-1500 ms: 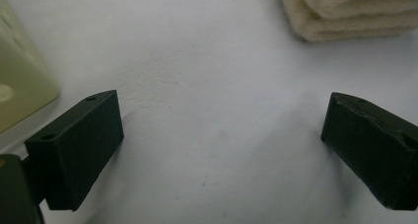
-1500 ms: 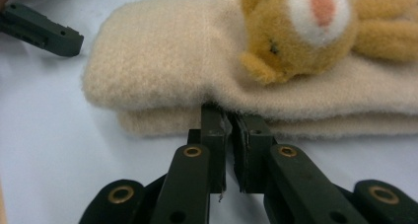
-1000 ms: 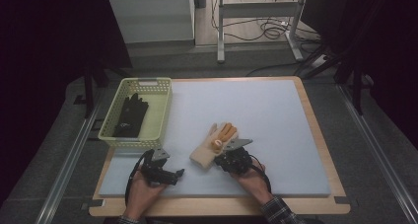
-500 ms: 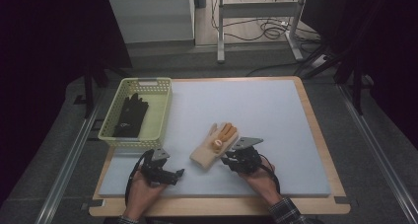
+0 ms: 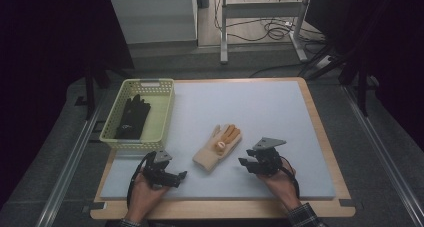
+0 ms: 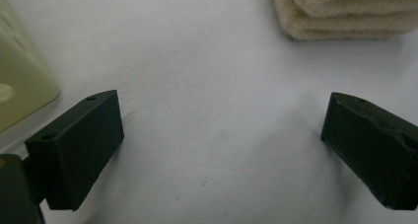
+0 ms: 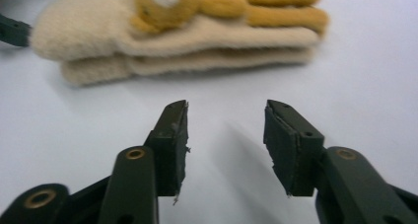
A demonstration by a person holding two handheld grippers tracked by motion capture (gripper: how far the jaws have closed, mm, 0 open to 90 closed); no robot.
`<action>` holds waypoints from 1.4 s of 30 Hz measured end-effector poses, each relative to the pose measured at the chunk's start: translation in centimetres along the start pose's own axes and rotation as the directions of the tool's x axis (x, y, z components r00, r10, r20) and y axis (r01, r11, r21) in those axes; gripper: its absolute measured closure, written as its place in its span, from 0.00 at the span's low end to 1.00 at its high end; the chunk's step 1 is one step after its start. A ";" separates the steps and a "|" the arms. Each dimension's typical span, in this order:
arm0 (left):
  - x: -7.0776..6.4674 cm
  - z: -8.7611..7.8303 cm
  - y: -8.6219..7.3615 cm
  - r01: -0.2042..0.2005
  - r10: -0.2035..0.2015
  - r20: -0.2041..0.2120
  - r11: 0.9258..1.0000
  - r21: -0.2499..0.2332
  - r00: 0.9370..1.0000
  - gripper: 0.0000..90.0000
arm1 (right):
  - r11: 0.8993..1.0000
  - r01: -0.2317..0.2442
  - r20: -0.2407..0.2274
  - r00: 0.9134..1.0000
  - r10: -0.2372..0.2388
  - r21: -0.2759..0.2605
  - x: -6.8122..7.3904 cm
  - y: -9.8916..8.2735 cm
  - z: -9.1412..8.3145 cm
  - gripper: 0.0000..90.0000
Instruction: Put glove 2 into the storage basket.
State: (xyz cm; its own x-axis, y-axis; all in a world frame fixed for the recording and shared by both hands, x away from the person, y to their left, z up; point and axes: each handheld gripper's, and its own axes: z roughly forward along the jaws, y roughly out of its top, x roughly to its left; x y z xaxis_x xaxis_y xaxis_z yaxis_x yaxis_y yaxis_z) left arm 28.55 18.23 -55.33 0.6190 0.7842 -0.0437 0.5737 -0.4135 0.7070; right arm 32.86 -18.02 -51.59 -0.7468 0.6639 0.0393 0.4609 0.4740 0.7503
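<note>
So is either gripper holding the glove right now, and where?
Nothing is held. Both the left gripper and right gripper stand open on bare mat, apart from the glove.

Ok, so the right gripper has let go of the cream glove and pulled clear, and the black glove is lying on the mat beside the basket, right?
Not quite. The black glove lies inside the yellow basket, not on the mat, as the high view shows. The rest holds: the right gripper, whose jaws have just been opening, has nothing between them and is clear of the cream glove.
</note>
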 end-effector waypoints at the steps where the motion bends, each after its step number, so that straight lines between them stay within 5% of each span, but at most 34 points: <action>1: 0.0 0.0 0.0 0.000 0.000 0.000 1.000 0.000 1.000 0.03 | 1.000 -0.005 0.007 1.000 0.005 -0.001 -0.2 -0.1 -0.2 0.54; 22: 0.0 0.0 0.0 0.000 0.000 -0.001 1.000 0.000 1.000 0.03 | 0.998 -0.057 0.138 0.989 0.058 -0.009 -3.7 -3.5 -4.3 0.22; 29: 0.0 0.0 0.0 -0.001 0.001 -0.003 1.000 0.001 1.000 0.03 | 0.997 -0.074 0.182 0.981 0.075 -0.009 -4.8 -4.8 -4.8 0.12; 36: 0.0 0.0 0.0 0.000 0.000 -0.003 1.000 0.002 1.000 0.03 | 0.995 -0.103 0.178 0.979 0.099 0.012 -5.3 -5.8 -4.7 0.06; 42: 0.0 0.0 0.0 0.002 -0.002 -0.001 1.000 0.002 1.000 0.03 | 0.997 -0.066 0.217 0.975 0.055 0.046 -4.8 -5.8 -4.3 0.06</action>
State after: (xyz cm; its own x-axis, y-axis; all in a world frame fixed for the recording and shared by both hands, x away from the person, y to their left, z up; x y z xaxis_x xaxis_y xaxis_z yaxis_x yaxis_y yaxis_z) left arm 28.57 18.22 -55.33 0.6176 0.7853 -0.0446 0.5761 -0.4131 0.7053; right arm 31.70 -26.39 -53.26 -0.5982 0.7988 -0.0640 0.5312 0.4551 0.7146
